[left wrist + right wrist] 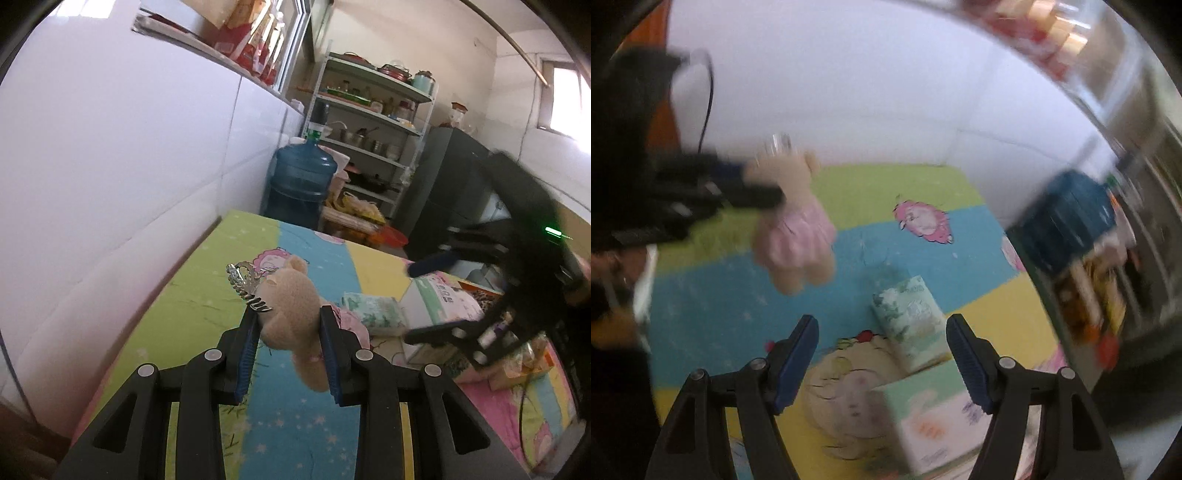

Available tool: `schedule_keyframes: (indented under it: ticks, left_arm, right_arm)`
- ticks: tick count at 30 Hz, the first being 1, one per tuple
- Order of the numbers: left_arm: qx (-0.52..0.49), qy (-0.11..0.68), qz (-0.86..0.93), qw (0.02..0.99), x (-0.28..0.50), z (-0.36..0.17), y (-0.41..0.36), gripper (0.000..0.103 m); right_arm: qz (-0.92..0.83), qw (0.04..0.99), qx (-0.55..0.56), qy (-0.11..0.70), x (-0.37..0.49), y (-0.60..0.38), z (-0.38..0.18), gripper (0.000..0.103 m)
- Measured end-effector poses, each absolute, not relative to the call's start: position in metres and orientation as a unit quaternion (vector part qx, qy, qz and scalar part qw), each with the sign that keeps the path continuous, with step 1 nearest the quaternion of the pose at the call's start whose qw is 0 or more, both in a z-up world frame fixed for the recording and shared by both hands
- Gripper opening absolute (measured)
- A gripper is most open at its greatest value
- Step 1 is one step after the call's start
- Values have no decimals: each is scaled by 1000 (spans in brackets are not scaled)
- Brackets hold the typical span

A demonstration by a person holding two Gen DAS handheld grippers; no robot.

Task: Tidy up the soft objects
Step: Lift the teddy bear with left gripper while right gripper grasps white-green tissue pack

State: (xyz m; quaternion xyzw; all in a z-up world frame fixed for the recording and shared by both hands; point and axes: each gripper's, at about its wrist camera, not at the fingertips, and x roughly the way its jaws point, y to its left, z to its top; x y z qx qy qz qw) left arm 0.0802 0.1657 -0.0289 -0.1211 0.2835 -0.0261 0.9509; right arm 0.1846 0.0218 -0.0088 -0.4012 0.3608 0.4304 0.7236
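A beige teddy bear point(291, 314) in a pink dress, with a silver tiara on its head, hangs lifted over the striped sheet point(192, 306). My left gripper point(289, 314) is shut on it, the blue pads pressing its head and body from both sides. The right wrist view shows the same bear point(794, 236) dangling from the left gripper point(764, 181). My right gripper point(882, 321) is open and holds nothing, tilted down over two soft green-and-white tissue packs point(908, 321) point(934, 417). It shows blurred as the right gripper point(424, 299) above those packs point(369, 308).
A white tiled wall point(110, 166) runs along the sheet's far side. A blue water jug point(301, 181), a metal shelf of kitchenware point(369, 110) and a dark cabinet point(450, 177) stand beyond the end. Snack packets point(524, 365) lie at the right.
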Motion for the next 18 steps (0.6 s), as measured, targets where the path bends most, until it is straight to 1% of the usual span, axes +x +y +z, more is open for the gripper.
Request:
schedule_keyframes:
  ticks: [3, 6, 9, 14, 16, 17, 18]
  left_arm:
    - [-116, 280, -24, 953, 71, -26, 166, 33]
    - [-110, 279, -21, 954, 66, -25, 165, 33]
    - [-108, 279, -24, 954, 66, -23, 163, 33]
    - [-108, 278, -33, 954, 70, -23, 162, 33]
    - [-108, 278, -35, 954, 72, -23, 163, 33]
    - [-108, 276, -36, 954, 73, -23, 163, 33]
    - [-109, 275, -36, 955, 73, -23, 163, 33]
  right_arm:
    - [458, 655, -446, 402, 206, 40, -23, 71]
    - [457, 610, -477, 437, 226, 54, -45, 71]
    - [440, 586, -505, 457, 239, 65, -69, 71]
    - [431, 569, -513, 477, 252, 70, -85, 71]
    - [434, 566, -501, 490, 255, 73, -84, 64]
    - [434, 569, -494, 493, 256, 73, -81, 50]
    - [431, 576, -491, 492, 257, 73, -79, 50]
